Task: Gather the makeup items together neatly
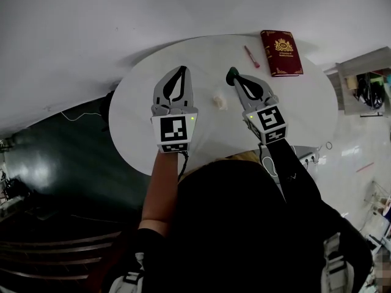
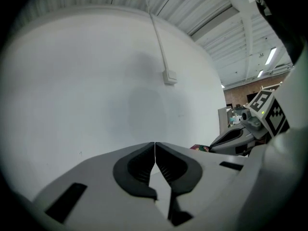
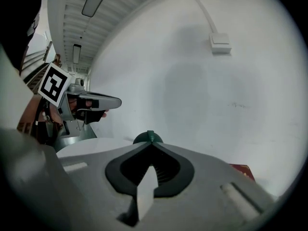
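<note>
Dark green round item (image 1: pixel 231 74) sits pinched in the right hand-held gripper (image 1: pixel 235 83) over the white surface (image 1: pixel 293 105), with the left hand-held gripper (image 1: pixel 181 69) closed and empty alongside, a small cream item (image 1: pixel 219 101) between them, and a red pencil (image 1: pixel 252 57) and maroon booklet (image 1: pixel 281 52) beyond.

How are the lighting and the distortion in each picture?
Head view: evenly lit white table, dark floor at left, fisheye bending. Left gripper view: black round vignette, soft shadow on the wall. Right gripper view: same vignette, the tongs near and slightly blurred.

Table (image 1: pixel 137 105): round, white, centre of my head view.
Red book (image 1: pixel 281 52): I see it upper right, on the table.
Shelf (image 1: pixel 361 81): cluttered, right edge.
</note>
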A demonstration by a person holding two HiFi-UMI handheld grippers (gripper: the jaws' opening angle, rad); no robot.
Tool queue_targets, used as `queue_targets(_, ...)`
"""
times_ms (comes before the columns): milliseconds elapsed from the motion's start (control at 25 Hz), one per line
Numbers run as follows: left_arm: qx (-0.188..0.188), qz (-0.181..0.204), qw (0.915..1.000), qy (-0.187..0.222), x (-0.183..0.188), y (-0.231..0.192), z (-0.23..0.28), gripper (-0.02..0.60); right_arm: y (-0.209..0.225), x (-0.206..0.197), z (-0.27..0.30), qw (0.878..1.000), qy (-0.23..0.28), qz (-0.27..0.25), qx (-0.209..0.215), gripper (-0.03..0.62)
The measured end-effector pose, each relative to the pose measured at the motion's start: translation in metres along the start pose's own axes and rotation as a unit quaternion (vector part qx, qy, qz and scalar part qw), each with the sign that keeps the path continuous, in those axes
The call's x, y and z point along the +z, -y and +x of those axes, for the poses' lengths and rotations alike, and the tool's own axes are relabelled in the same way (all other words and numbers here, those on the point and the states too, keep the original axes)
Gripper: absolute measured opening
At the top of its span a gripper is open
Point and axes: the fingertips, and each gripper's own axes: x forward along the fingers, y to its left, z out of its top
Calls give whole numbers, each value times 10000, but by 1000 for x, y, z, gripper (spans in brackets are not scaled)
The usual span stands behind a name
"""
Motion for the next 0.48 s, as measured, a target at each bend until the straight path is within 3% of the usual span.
queue_targets(200, 41, -66, 10000, 20, 3, -1, -2, 11, -7, -9, 6, 9995, -236, -106, 153, 5)
queue_targets(360, 191, -125, 9997, 2, -1, -8, -14, 11, -34, -31, 24, 9963, -609, -261, 542, 5)
queue_targets(480, 340, -193, 9992, -54, -8, -16, -22, 11, -56, -61, 42, 9896, -1120, -71, 897, 5)
